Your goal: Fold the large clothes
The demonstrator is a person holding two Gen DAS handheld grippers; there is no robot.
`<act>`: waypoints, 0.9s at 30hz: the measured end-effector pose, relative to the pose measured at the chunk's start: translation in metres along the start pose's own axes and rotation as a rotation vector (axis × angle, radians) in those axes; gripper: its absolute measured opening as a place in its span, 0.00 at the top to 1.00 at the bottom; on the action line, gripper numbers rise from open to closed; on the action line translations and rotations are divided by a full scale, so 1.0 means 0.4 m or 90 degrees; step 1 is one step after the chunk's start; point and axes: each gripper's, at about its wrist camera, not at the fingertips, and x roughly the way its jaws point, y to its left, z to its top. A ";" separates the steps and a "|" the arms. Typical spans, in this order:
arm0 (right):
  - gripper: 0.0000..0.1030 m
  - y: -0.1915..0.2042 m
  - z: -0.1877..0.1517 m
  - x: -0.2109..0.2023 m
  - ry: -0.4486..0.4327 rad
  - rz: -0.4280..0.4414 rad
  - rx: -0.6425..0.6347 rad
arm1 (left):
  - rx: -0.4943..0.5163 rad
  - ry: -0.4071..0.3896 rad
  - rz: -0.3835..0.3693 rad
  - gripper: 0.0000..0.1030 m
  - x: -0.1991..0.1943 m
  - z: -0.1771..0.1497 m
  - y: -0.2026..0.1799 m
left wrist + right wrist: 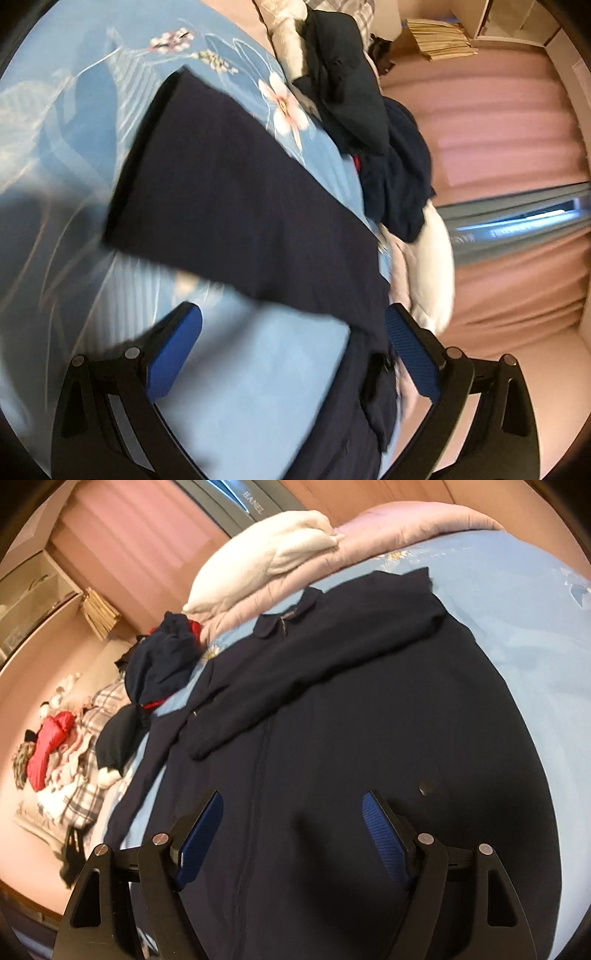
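Over on the left, the left gripper point(293, 339) hangs above the bed point(66, 122) with its blue pads spread wide and nothing pinched; only the right pad sits near the edge of the navy jacket point(236, 199), while the left pad is over bare blue floral sheet. That view is smeared with motion, so how the cloth lies under the pads is hard to tell. The jacket lies spread across the middle of the bed, collar point(291, 618) at the far end, one sleeve point(314, 672) already crossed over the chest. Moving right, the right gripper point(293, 830) sits low over the jacket's near body, pads apart, empty, with the front seam running between them and a snap button point(427, 787) just beyond the right pad. The risk, as I read it: a pinch here could take only the top layer, and lifting would drag the crossed sleeve out of place. A grab by the left gripper could also catch the sheet along with the hem. Room looks good to the right, open sheet all the way; to the far left a heap of dark clothes point(159, 661) crowds the jacket's edge, and the white pillow point(266, 550) lies just past the collar.
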 end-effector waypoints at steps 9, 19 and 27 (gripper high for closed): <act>0.24 0.000 -0.006 0.008 -0.004 -0.010 0.010 | 0.028 -0.061 0.178 0.82 0.053 0.074 -0.012; 0.24 -0.051 -0.004 0.037 0.001 0.006 0.056 | 0.300 -0.121 0.188 0.91 -0.029 0.056 -0.275; 0.24 -0.081 -0.028 0.006 -0.003 0.013 0.062 | 0.517 -0.120 0.086 0.91 -0.007 -0.130 -0.634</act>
